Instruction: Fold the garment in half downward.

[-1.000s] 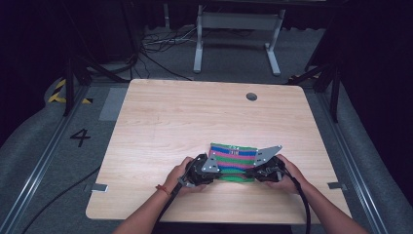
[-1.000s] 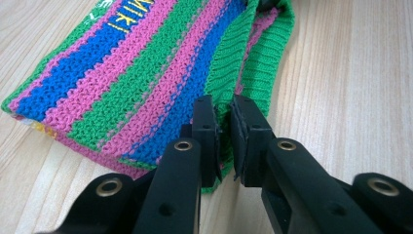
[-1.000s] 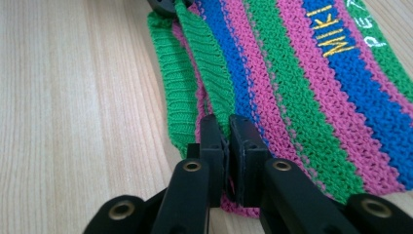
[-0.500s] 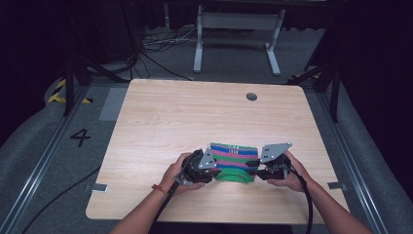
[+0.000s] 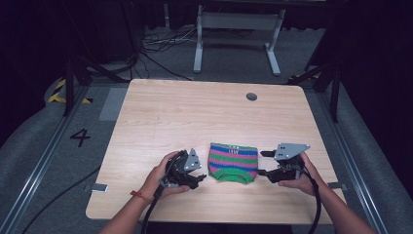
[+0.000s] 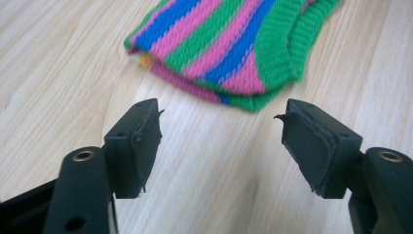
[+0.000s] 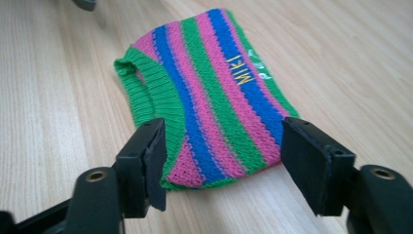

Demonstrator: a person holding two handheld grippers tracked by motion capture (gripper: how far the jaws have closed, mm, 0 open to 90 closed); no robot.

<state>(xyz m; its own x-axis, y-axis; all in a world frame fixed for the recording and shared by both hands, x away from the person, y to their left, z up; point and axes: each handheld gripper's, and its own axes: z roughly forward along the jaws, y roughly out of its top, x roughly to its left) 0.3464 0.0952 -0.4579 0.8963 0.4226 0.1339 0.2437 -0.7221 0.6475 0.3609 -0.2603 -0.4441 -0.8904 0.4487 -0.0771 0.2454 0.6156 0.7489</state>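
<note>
Striped knit (image 5: pixel 233 163) lies flat between left gripper (image 5: pixel 198 177) and right gripper (image 5: pixel 263 164), both spread wide, holding nothing.

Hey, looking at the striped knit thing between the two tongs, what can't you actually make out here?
- Striped knit piece: underside hidden against the table in every view.
- Its yellow lettering: too small in the high view, partly blurred in the right gripper view.
- Its far end: cut off by the top edge in the left gripper view.
</note>
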